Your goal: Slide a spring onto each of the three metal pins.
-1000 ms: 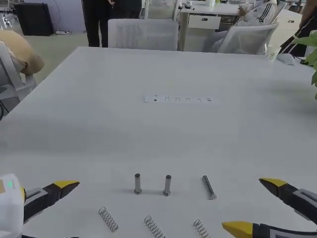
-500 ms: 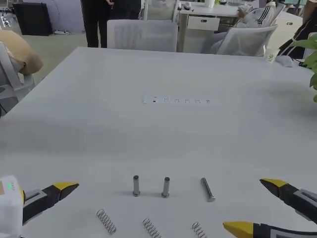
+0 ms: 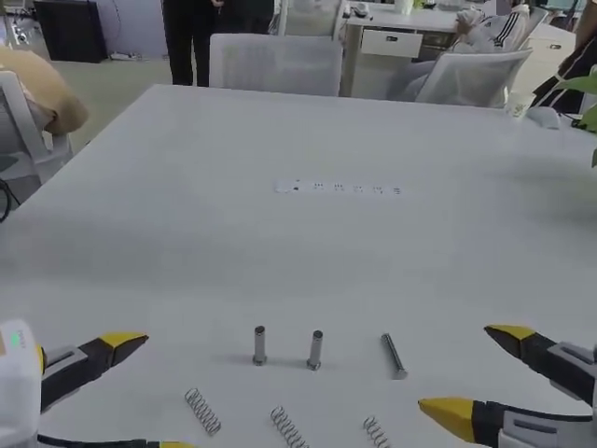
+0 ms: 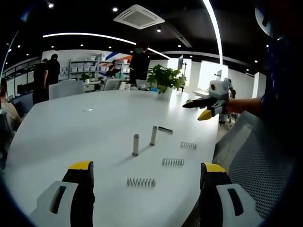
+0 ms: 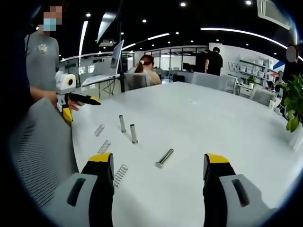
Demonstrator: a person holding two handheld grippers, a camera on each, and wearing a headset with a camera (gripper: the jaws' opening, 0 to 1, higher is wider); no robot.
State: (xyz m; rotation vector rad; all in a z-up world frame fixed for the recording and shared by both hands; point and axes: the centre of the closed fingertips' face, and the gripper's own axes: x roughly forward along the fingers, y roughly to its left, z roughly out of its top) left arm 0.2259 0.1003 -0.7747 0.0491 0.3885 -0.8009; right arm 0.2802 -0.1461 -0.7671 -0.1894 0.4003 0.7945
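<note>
My left gripper (image 3: 149,392) and right gripper (image 3: 462,369) hover low over the near edge of a white table (image 3: 280,252). Both have their yellow-tipped jaws spread wide and hold nothing.

The springs look like thin wire coils. I judge them very light and soft, likely to squash or flick away under a hard pinch. I would hold one gently across its middle, leaving an open end free. The pins look stiff, smooth and slippery. I would grip one low on its shaft.

Three small silver springs lie in a row nearest me: the left spring (image 3: 202,412), middle spring (image 3: 289,427) and right spring (image 3: 375,430). Just beyond them are three short bright pins. The left pin (image 3: 259,344) and middle pin (image 3: 316,348) stand upright. The right pin (image 3: 393,355) lies on its side.
</note>
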